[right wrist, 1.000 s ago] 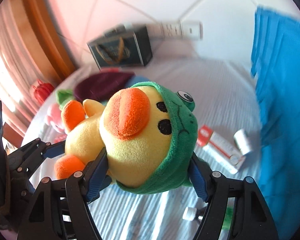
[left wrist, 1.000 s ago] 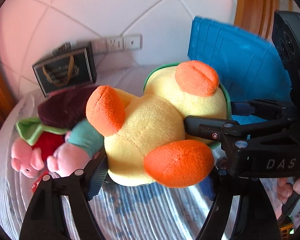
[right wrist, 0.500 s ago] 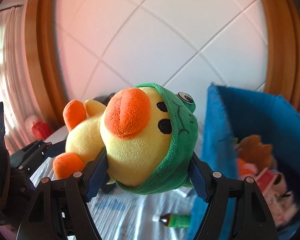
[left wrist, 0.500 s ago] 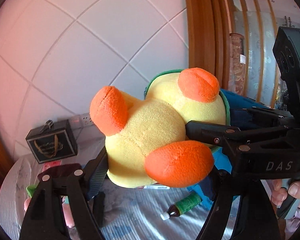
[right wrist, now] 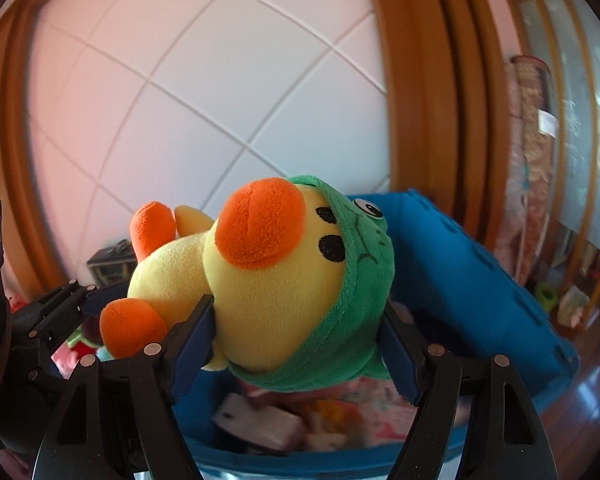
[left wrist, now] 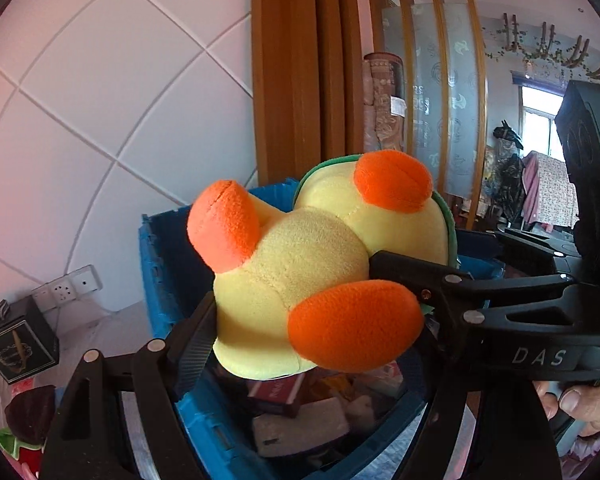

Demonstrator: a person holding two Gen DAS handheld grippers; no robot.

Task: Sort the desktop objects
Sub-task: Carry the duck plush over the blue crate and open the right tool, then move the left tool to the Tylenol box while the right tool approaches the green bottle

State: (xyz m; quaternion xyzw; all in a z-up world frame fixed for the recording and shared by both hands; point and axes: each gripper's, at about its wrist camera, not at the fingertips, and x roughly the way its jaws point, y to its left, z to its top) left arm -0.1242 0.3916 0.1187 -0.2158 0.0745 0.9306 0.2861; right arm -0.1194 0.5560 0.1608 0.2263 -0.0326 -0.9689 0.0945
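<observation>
Duck plush [right wrist: 268, 292] hung over the blue crate [right wrist: 460, 280], clamped wide by our left gripper [left wrist: 316, 320] and right gripper [right wrist: 296, 344]; uneven release risked it catching the crate's near edge.

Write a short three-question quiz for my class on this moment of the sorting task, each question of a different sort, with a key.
1. True or false: the plush duck lies on the table.
2. Which gripper clamps the duck's hooded head? A) left gripper B) right gripper C) neither
3. Fill in: under the duck stands a blue ____ with things already in it.

Key
1. False: both grippers hold it in the air.
2. B; the left gripper clamps its body near the feet.
3. Bin.
</observation>
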